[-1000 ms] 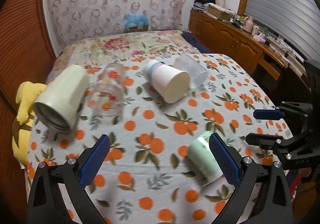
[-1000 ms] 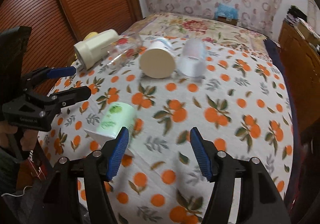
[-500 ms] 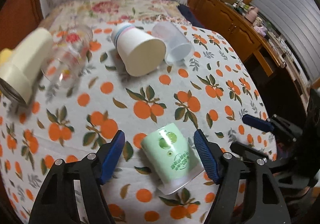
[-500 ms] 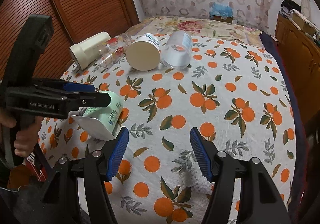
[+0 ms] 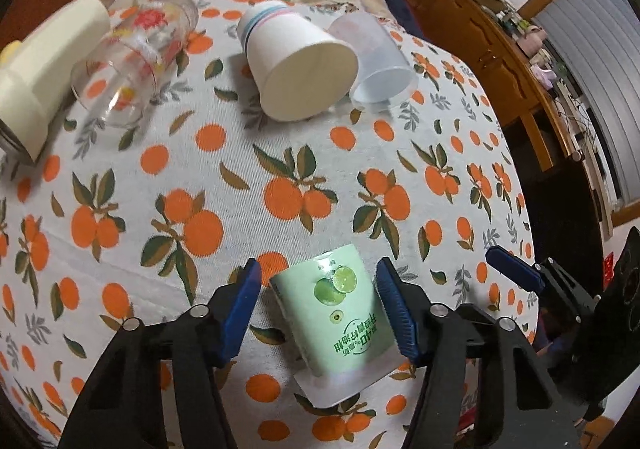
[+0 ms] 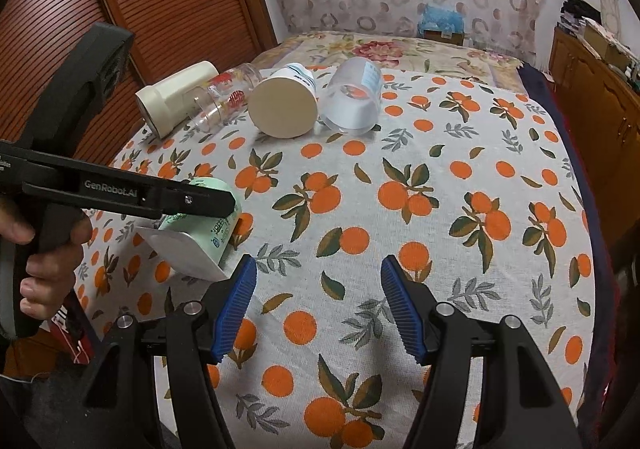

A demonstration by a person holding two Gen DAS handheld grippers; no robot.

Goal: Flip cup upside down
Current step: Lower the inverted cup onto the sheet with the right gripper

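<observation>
The green cup [image 5: 340, 313] is lying sideways on the table [image 5: 240, 185], straddled by the open left gripper [image 5: 318, 303]. It's best squeezed mid-body, gently. The right gripper [image 6: 318, 303] is open and empty too.

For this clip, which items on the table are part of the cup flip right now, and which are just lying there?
In play:
green lime-print cup, on its side
left gripper, open, straddling it

Lying about:
white paper cup
translucent plastic cup
flowered glass
cream flask
right gripper, open over bare tablecloth
</observation>
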